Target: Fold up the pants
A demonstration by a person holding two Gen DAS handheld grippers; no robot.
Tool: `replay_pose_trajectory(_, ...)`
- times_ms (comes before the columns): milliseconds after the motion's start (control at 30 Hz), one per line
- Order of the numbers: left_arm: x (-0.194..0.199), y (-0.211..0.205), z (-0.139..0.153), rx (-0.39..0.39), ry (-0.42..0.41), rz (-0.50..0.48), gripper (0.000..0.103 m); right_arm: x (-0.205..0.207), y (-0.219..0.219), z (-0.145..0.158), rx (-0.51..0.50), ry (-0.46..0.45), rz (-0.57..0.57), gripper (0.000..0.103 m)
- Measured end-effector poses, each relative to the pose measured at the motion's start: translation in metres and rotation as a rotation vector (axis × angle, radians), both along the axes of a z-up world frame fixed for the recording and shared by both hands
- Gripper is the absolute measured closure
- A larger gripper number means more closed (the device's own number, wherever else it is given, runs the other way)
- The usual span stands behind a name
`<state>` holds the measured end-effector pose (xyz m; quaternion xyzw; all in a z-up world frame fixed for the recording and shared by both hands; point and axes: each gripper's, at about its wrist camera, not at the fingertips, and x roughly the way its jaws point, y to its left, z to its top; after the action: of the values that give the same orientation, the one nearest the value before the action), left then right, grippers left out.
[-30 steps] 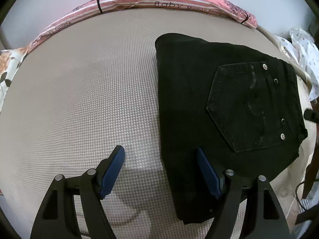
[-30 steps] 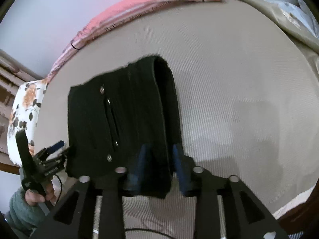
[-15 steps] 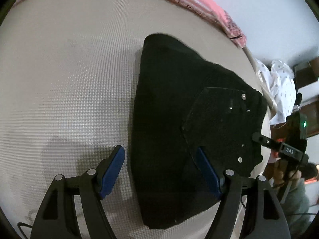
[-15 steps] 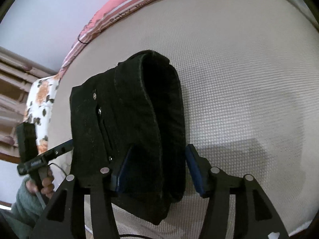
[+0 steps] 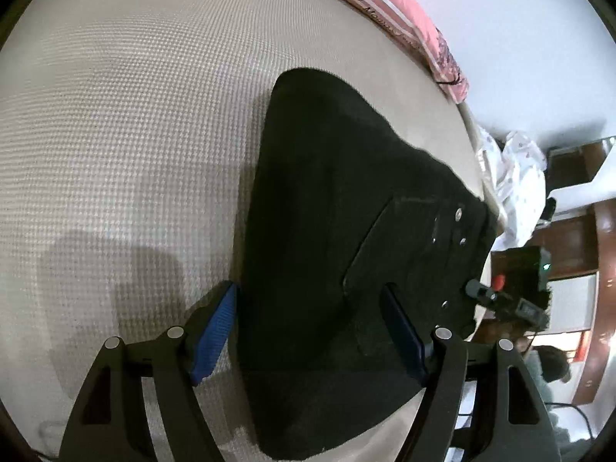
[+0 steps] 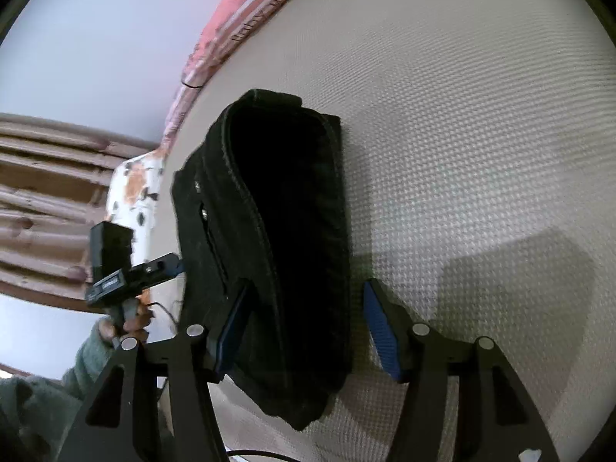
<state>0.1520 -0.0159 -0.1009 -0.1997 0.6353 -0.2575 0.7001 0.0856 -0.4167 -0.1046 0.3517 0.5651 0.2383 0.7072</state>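
Observation:
The black pants (image 5: 327,231) lie folded into a thick bundle on the beige mattress (image 5: 115,134), back pocket with rivets up. My left gripper (image 5: 312,308) is open, its blue pads straddling the near edge of the bundle. In the right wrist view the pants (image 6: 288,231) show their stacked folded layers end on. My right gripper (image 6: 304,308) is open, its jaws wide on either side of the bundle's near end, not closed on it. The left gripper also shows in the right wrist view (image 6: 169,263), at the bundle's far side.
A pink striped pillow (image 5: 404,19) lies along the mattress's far edge. White patterned cloth (image 5: 516,184) is heaped past the right edge. A floral pillow (image 6: 134,188) and wooden slats sit to the left in the right wrist view. A person's sleeve shows low left.
My right gripper was shut on the bundle's edge and has opened wide. Both grippers have swung round and moved closer to the pants. The pants stay put on the mattress.

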Motion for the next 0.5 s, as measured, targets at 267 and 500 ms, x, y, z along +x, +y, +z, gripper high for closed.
replay_pose_trajectory(267, 0.017, -0.015, 0.001, -0.027, -0.065, -0.005, 0.028, 0.017, 0.012, -0.022, 0.141, 0.020, -0.019, 0.067)
replay_pose_trajectory(500, 0.013, -0.021, 0.003, 0.007, -0.112, 0.007, 0.057, 0.010, 0.027, 0.000, 0.093, -0.027, -0.048, 0.074)
